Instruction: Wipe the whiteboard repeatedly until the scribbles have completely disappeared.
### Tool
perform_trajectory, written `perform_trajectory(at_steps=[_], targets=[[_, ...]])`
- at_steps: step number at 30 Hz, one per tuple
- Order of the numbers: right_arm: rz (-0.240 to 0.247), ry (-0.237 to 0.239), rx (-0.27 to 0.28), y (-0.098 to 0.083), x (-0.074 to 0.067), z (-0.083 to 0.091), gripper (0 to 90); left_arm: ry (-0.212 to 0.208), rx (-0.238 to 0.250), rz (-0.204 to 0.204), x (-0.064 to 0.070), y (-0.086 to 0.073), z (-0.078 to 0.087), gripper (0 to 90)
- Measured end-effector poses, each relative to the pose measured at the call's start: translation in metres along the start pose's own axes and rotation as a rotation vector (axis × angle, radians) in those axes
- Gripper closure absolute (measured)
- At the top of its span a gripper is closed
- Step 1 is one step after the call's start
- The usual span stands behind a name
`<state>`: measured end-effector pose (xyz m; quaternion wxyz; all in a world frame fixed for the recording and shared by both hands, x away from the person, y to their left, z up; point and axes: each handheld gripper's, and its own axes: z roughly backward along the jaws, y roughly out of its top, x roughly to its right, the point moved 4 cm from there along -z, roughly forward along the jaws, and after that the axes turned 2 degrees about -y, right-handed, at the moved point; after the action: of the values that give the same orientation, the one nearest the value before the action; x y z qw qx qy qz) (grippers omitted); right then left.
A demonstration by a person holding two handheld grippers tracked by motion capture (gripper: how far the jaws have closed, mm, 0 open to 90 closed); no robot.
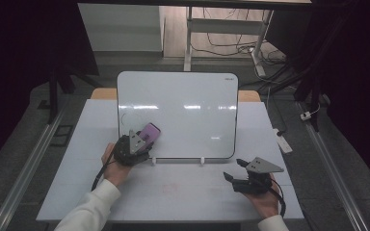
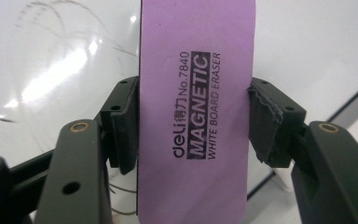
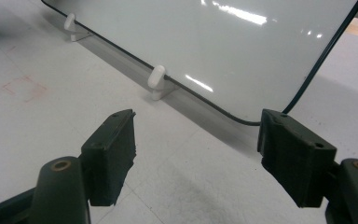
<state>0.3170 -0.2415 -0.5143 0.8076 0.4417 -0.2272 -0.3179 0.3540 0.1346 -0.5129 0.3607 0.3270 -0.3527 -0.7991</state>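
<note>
Two black pads of the left gripper (image 2: 193,126) clamp the purple rectangular magnetic eraser (image 2: 196,107) flat against the white glossy whiteboard's (image 1: 183,103) lower-left area, apparently for wiping; the right gripper (image 3: 196,154) waits unclenched, empty, below the whiteboard's right corner.

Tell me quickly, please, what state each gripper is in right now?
Left gripper: shut on the purple eraser, held against the whiteboard.
Right gripper: open, holding nothing, above the table.
</note>
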Motion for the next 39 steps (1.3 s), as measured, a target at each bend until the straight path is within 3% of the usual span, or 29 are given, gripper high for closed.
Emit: perform_trajectory(at_steps=[2, 6, 13, 17, 20, 26, 31, 35, 39], targets=[[0.0, -0.001, 0.002, 0.0, 0.0, 0.001, 27.5, -0.008, 0.009, 0.023, -0.004, 0.001, 0.001, 41.0], [-0.006, -0.002, 0.003, 0.0, 0.001, 0.001, 27.5, 0.026, 0.019, 0.037, -0.017, 0.005, 0.003, 41.0], [-0.003, -0.004, 0.001, 0.0, 0.001, 0.001, 27.5, 0.052, 0.046, 0.144, -0.058, 0.014, 0.013, 41.0], [-0.004, -0.004, -0.002, 0.0, 0.002, 0.001, 27.5, 0.03, 0.071, 0.231, -0.076, 0.013, 0.019, 41.0], [-0.001, -0.003, -0.002, 0.0, 0.001, 0.001, 27.5, -0.002, 0.081, 0.265, -0.083, 0.012, 0.021, 41.0], [-0.002, -0.004, -0.004, 0.0, 0.001, 0.001, 27.5, -0.004, 0.079, 0.268, -0.082, 0.011, 0.021, 41.0], [-0.002, -0.003, -0.003, -0.001, 0.001, 0.0, 27.5, 0.01, 0.069, 0.237, -0.073, 0.01, 0.018, 41.0], [0.003, 0.0, -0.004, -0.001, 0.0, 0.0, 27.5, -0.01, 0.068, 0.202, -0.051, 0.004, 0.012, 41.0], [0.006, 0.0, -0.008, -0.001, -0.001, -0.001, 27.5, -0.033, 0.046, 0.114, -0.019, -0.002, 0.005, 41.0]])
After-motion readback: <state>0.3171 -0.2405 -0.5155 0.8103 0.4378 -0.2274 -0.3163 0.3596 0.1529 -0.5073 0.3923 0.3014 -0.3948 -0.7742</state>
